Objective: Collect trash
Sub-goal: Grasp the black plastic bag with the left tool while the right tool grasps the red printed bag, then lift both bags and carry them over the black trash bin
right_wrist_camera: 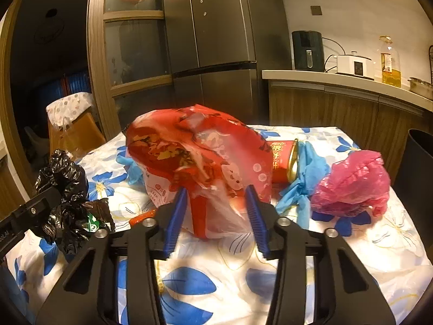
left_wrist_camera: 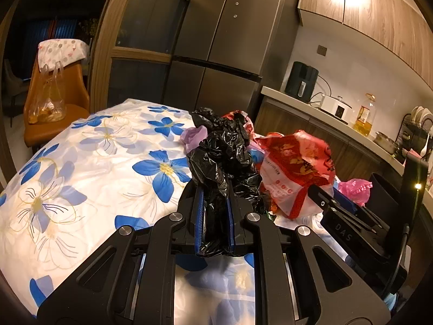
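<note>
My left gripper (left_wrist_camera: 215, 189) is shut on a crumpled black plastic bag (left_wrist_camera: 220, 149) and holds it above the flowered tablecloth (left_wrist_camera: 89, 162). The same black bag shows at the left of the right wrist view (right_wrist_camera: 63, 187). My right gripper (right_wrist_camera: 216, 189) is open, its blue-padded fingers on either side of the lower part of a red and white plastic bag (right_wrist_camera: 200, 151), also seen in the left wrist view (left_wrist_camera: 295, 168). A pink plastic bag (right_wrist_camera: 351, 184), blue plastic scraps (right_wrist_camera: 300, 184) and a red can (right_wrist_camera: 282, 162) lie to the right of it.
A dark bin (right_wrist_camera: 418, 168) stands at the table's right edge. A kitchen counter (right_wrist_camera: 338, 78) with appliances and an oil bottle (right_wrist_camera: 389, 65) runs behind. A grey fridge (left_wrist_camera: 230, 40) stands beyond the table. An orange chair (left_wrist_camera: 54, 103) with a clear bag stands at the far left.
</note>
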Action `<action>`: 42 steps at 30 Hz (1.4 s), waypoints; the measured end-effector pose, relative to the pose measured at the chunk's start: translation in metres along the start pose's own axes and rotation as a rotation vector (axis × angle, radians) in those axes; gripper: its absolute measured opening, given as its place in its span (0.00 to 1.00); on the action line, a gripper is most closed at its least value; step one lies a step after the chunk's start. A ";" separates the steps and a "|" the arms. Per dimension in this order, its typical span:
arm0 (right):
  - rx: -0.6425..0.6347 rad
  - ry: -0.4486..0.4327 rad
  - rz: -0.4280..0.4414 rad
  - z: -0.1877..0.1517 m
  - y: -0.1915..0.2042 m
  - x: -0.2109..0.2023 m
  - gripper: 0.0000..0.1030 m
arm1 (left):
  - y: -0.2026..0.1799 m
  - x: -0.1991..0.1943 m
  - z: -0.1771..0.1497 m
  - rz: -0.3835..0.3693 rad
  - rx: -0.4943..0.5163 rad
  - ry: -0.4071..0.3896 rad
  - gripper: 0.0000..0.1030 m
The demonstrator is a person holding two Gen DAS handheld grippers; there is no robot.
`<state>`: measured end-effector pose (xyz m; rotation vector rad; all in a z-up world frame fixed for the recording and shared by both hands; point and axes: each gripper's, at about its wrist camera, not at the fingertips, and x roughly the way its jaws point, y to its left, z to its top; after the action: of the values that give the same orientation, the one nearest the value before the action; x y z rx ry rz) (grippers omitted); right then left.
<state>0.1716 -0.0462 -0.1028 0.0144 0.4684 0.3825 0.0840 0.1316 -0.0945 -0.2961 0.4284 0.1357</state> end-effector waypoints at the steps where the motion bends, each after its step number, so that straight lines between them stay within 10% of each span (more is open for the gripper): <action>1: -0.001 0.005 0.008 0.000 0.001 0.002 0.33 | 0.000 0.001 0.000 0.001 -0.001 0.001 0.13; 9: -0.046 -0.014 0.071 -0.001 0.011 -0.006 0.07 | -0.005 0.000 -0.002 0.000 0.003 0.010 0.13; 24: -0.014 -0.139 0.059 0.012 -0.008 -0.093 0.05 | -0.038 -0.034 0.007 -0.023 0.051 -0.045 0.13; 42: 0.069 -0.257 -0.152 0.007 -0.089 -0.178 0.05 | -0.143 -0.053 0.007 -0.187 0.180 -0.074 0.13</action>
<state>0.0602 -0.1931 -0.0279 0.0936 0.2270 0.2107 0.0665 -0.0054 -0.0298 -0.1521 0.3355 -0.0745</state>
